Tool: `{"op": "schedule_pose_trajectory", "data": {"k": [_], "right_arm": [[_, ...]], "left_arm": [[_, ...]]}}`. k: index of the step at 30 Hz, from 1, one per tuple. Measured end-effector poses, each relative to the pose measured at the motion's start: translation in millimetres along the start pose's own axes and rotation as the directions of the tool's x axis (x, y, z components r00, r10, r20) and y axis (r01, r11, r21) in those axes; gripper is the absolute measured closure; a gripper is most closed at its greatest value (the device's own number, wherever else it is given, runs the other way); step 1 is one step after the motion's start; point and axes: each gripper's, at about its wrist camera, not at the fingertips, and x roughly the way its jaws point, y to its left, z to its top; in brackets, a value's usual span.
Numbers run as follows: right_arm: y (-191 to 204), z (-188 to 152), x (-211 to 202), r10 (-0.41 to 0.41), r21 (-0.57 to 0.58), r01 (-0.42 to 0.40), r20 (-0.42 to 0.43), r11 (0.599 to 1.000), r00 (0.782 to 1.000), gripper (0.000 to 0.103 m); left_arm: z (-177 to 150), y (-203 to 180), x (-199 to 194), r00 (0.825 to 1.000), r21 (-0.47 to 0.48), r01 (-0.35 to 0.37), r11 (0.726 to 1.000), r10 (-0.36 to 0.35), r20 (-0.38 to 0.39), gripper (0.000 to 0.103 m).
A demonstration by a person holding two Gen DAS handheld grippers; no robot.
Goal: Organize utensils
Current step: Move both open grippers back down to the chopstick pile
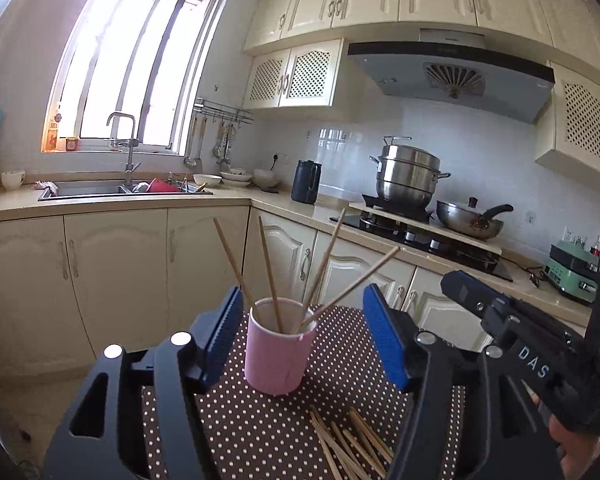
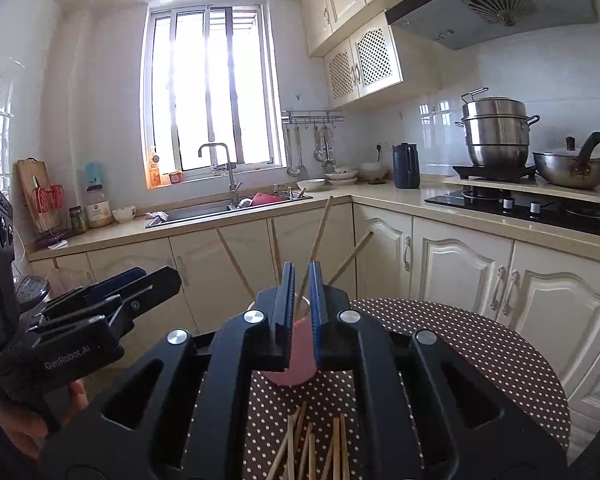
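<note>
Pink cup (image 1: 275, 354) sits on the dotted desk (image 1: 268, 432) with four chopsticks (image 1: 270, 270) in it, more loose chopsticks (image 1: 350, 446) lying nearby. Left hand-held gripper (image 1: 302, 340) is spread wide around the cup, probably steadying it. Right hand-held gripper (image 2: 300, 312) is nearly closed, seemingly empty.

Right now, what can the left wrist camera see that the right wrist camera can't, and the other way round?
Only the left wrist view shows the green appliance on the counter at far right, and the whole pink cup between the left gripper's wide-apart fingers.

Only the right wrist view shows the cutting board leaning on the wall, and the right gripper with fingers nearly together, hiding part of the cup.

Both show four chopsticks standing in the cup, loose chopsticks on the dotted table, the sink and the steel pot.
</note>
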Motion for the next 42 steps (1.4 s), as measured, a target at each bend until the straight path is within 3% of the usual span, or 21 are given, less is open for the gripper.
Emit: {"op": "schedule_pose_trajectory", "data": {"k": [10, 15, 20, 27, 30, 35, 42], "right_arm": [[-21, -19, -25, -0.029, 0.024, 0.032, -0.114, 0.999, 0.993, 0.095], [-35, -35, -29, -0.052, 0.031, 0.059, -0.188, 0.998, 0.981, 0.095], [-48, -54, -27, -0.051, 0.039, 0.064, -0.276, 0.997, 0.96, 0.095], [-61, -86, -19, -0.037, 0.041, 0.058, -0.394, 0.997, 0.918, 0.095], [-65, -98, -17, -0.024, 0.053, 0.051, -0.43, 0.997, 0.903, 0.095], [-67, -109, -12, -0.003, 0.066, 0.039, -0.471, 0.997, 0.882, 0.095], [-65, -116, -3, 0.022, 0.068, 0.015, -0.522, 0.998, 0.853, 0.095]], "left_arm": [[-27, -18, -13, 0.991, 0.02, 0.01, 1.0, -0.008, -0.136, 0.036], [-47, -22, 0, 0.965, 0.019, 0.003, 1.0, 0.002, -0.262, 0.036], [-72, -25, 24, 0.908, 0.024, 0.005, 1.0, 0.006, -0.42, 0.036], [-117, -30, 52, 0.788, 0.089, -0.011, 0.996, 0.063, -0.612, 0.036], [-133, -28, 58, 0.754, 0.117, -0.022, 0.993, 0.093, -0.65, 0.036], [-150, -27, 65, 0.722, 0.144, -0.038, 0.989, 0.126, -0.68, 0.036], [-154, -26, 77, 0.696, 0.158, -0.059, 0.986, 0.154, -0.701, 0.036]]}}
